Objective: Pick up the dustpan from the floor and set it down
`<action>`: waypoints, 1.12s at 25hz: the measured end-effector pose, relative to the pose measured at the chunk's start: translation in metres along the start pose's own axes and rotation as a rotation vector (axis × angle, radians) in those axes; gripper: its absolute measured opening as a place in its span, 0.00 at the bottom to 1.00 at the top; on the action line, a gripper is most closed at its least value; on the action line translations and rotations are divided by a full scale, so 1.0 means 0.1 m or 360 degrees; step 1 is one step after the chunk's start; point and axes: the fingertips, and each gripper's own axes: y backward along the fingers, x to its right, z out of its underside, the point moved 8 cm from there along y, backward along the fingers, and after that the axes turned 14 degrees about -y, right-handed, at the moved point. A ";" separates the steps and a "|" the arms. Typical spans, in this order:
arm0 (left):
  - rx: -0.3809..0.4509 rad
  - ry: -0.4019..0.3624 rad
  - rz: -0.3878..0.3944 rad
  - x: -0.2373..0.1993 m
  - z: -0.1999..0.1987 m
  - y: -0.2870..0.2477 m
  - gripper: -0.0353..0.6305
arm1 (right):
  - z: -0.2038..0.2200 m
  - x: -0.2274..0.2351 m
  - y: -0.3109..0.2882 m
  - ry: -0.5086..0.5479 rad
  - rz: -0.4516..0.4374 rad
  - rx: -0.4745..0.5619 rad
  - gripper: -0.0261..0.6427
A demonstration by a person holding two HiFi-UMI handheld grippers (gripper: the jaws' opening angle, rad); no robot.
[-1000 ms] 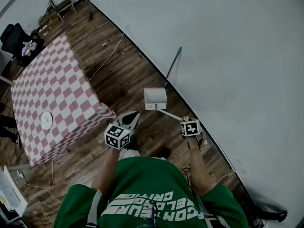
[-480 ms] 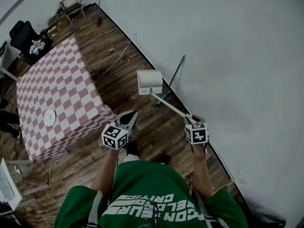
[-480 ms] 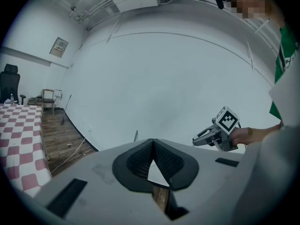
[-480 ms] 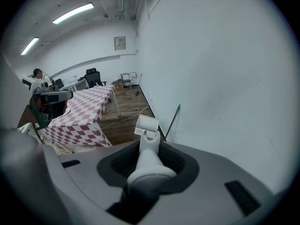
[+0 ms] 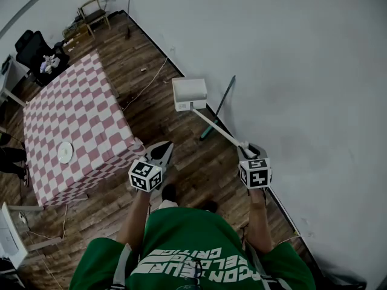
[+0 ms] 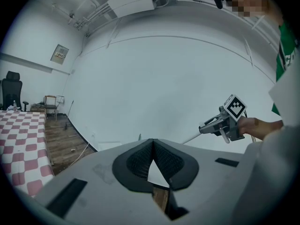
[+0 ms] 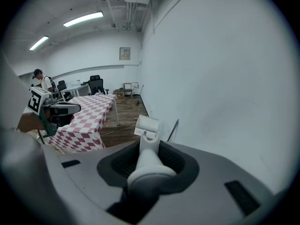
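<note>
The white dustpan hangs in the air above the wooden floor, close to the white wall. Its long pale handle slants back to my right gripper, which is shut on the handle's end. In the right gripper view the handle fills the space between the pads and the dustpan's box points away ahead. My left gripper is held beside it at waist height, shut with nothing in it; its pads meet at the tips.
A dark green stick leans on the wall just behind the dustpan. At the left stands a table under a red-and-white checked cloth, with a white plate on it. Chairs are in the far corner. Cables lie on the floor.
My right gripper has risen and carried the dustpan up, away from the floor and further out along the wall. My left gripper has lifted a little.
</note>
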 end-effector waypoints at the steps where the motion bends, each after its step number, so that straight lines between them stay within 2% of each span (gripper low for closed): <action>1: 0.0002 -0.0002 -0.0001 0.00 0.00 0.00 0.06 | -0.01 -0.01 0.01 0.0005 0.0002 0.0004 0.22; 12: -0.0009 -0.0072 0.0042 0.04 -0.03 -0.03 0.06 | 0.02 -0.07 0.03 0.0005 0.0013 0.0005 0.22; 18: 0.0024 0.0012 0.0051 0.01 -0.04 0.01 0.06 | 0.00 -0.10 0.04 0.0008 0.0010 0.0009 0.22; 28: 0.0022 0.0011 0.0043 0.00 -0.01 0.05 0.06 | 0.02 -0.14 0.03 0.0011 -0.0001 0.0010 0.22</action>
